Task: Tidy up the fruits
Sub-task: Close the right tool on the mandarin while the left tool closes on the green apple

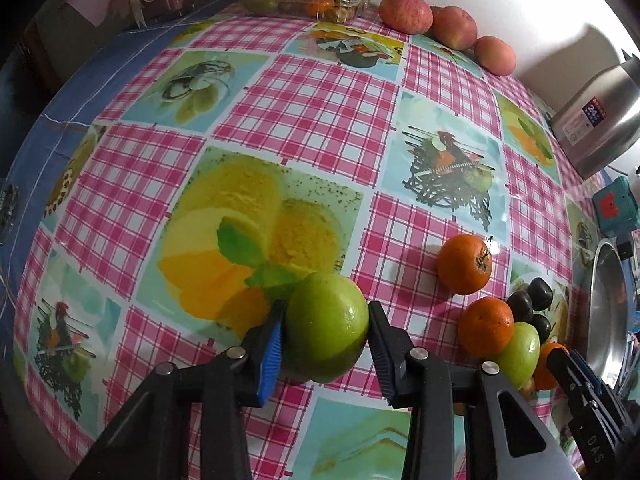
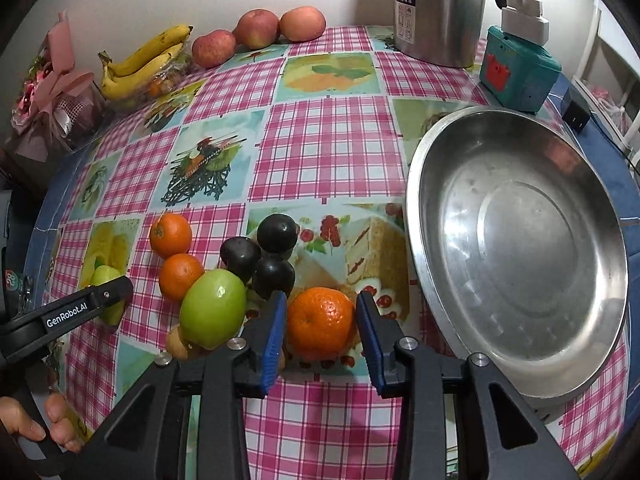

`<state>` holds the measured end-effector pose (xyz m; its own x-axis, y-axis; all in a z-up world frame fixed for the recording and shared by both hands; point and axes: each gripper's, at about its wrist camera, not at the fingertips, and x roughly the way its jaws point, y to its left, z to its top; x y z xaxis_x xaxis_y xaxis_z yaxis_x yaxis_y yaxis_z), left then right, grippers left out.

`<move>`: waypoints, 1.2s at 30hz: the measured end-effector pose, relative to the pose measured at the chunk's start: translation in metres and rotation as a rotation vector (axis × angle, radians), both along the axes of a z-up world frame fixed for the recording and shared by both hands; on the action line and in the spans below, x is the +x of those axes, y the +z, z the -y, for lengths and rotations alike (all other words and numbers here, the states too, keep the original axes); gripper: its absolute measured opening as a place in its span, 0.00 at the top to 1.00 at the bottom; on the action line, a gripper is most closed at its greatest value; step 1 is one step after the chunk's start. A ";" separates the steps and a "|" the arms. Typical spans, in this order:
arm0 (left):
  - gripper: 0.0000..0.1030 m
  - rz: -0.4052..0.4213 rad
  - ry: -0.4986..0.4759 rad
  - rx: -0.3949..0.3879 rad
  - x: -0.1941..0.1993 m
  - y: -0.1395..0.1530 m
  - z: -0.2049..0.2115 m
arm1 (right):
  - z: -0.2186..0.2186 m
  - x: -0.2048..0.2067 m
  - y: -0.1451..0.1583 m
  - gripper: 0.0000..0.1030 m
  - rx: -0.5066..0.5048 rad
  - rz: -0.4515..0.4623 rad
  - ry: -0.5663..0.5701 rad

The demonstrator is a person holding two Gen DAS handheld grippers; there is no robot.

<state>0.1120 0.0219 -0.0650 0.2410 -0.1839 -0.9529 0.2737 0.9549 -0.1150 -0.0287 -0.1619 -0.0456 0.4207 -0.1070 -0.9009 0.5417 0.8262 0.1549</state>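
The left gripper (image 1: 326, 330) has its jaws on both sides of a green apple (image 1: 327, 326). The left pad touches the fruit, and the right one is very close to it, so the jaws look to be pinching the apple. The apple sits low over the tabletop (image 1: 304, 104), above a printed square with yellow fruit.

The right gripper (image 2: 321, 324) has its jaws spread around a tangerine (image 2: 321, 322) that rests on the tabletop. A small gap shows between each blue pad and the peel, so it is not gripped.

Just to the left of this tangerine lies a second green apple (image 2: 212, 308), with a small brown fruit (image 2: 178, 343) half hidden under it. Behind them are three dark plums (image 2: 276, 234) close together, and two more tangerines (image 2: 171, 235) a little further left.

To the right stands a wide steel pan (image 2: 516, 256), near the tangerine but apart from it.

At the far edge of the tabletop are three red apples (image 2: 258, 28) in a row, a bunch of bananas (image 2: 140, 64) on top of a clear box, a steel kettle (image 2: 440, 8) and a teal box (image 2: 518, 68).
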 end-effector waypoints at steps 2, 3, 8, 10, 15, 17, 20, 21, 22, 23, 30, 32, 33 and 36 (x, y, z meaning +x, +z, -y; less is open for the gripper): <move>0.60 -0.001 -0.002 0.001 0.000 0.000 -0.001 | 0.001 -0.001 0.000 0.64 0.008 0.003 -0.005; 0.60 -0.002 -0.001 0.000 0.001 0.000 -0.001 | 0.002 -0.001 0.000 0.64 0.014 0.004 -0.008; 0.60 -0.003 0.000 0.002 0.001 0.000 -0.001 | 0.003 -0.004 0.000 0.64 0.041 0.005 -0.026; 0.60 -0.004 0.002 0.001 0.000 0.000 0.000 | 0.003 -0.004 0.000 0.63 0.047 0.003 -0.026; 0.60 -0.003 -0.001 0.004 -0.002 0.001 0.000 | 0.002 -0.002 -0.007 0.62 0.092 -0.004 -0.016; 0.60 -0.002 -0.002 0.006 -0.002 0.001 0.000 | 0.001 -0.001 -0.010 0.61 0.091 -0.017 -0.014; 0.60 -0.003 0.000 0.004 -0.001 0.001 0.000 | 0.003 -0.002 -0.016 0.61 0.111 -0.027 -0.019; 0.60 -0.002 -0.002 0.007 0.000 0.000 0.000 | 0.005 -0.003 -0.016 0.61 0.118 -0.021 -0.032; 0.60 -0.001 -0.003 0.008 -0.001 0.000 0.000 | 0.006 -0.004 -0.016 0.61 0.123 -0.018 -0.036; 0.60 0.001 -0.004 0.010 -0.001 0.000 0.001 | 0.007 -0.004 -0.017 0.61 0.130 -0.016 -0.040; 0.60 0.004 -0.007 0.013 -0.001 0.000 0.002 | 0.005 -0.005 -0.016 0.61 0.115 -0.019 -0.031; 0.60 0.004 -0.007 0.013 -0.001 0.000 0.002 | 0.003 -0.003 -0.017 0.61 0.103 -0.023 -0.024; 0.60 0.004 -0.007 0.014 -0.001 0.000 0.002 | 0.001 -0.002 -0.018 0.61 0.097 -0.025 -0.020; 0.60 0.007 -0.010 0.018 -0.002 0.000 0.002 | -0.002 0.000 -0.019 0.61 0.075 -0.031 -0.003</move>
<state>0.1102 0.0196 -0.0654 0.2462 -0.1689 -0.9544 0.2844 0.9539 -0.0954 -0.0287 -0.1599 -0.0641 0.3924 -0.0404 -0.9189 0.5498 0.8112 0.1991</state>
